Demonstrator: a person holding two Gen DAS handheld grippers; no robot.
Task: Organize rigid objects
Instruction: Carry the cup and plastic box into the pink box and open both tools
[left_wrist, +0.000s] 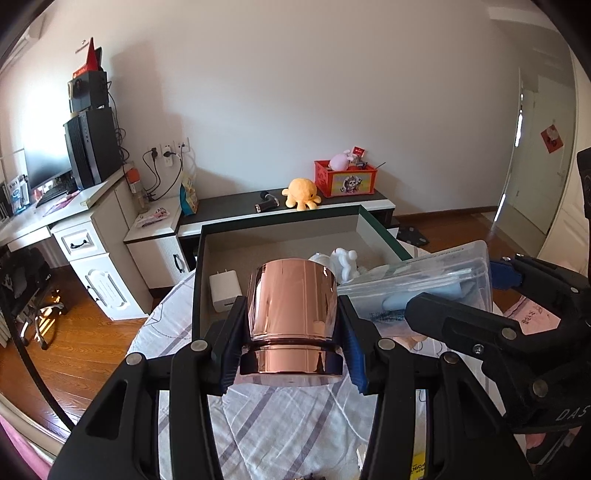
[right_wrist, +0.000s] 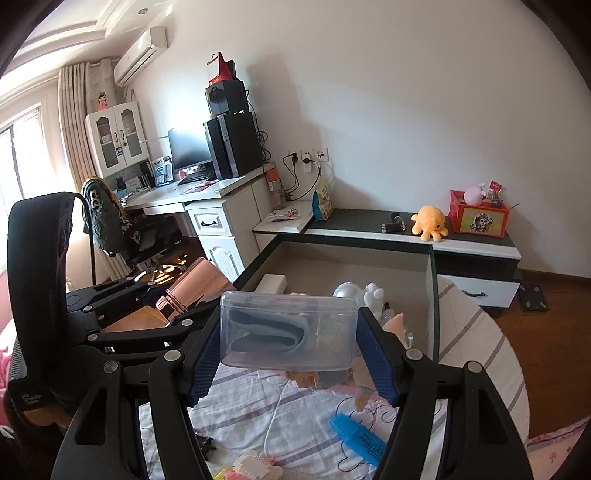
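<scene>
Left wrist view: left gripper (left_wrist: 291, 332) clamps rose-gold cup (left_wrist: 293, 314), slick and rigid, before the tray (left_wrist: 280, 229); right gripper (right_wrist: 291, 354) clamps light, stiff clear box (right_wrist: 288, 332).

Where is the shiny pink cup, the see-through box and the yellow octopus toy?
shiny pink cup (left_wrist: 293, 299), left wrist view, on its side wall.
see-through box (right_wrist: 291, 332), right wrist view, on its front face.
yellow octopus toy (right_wrist: 429, 218), right wrist view, on its head.
</scene>
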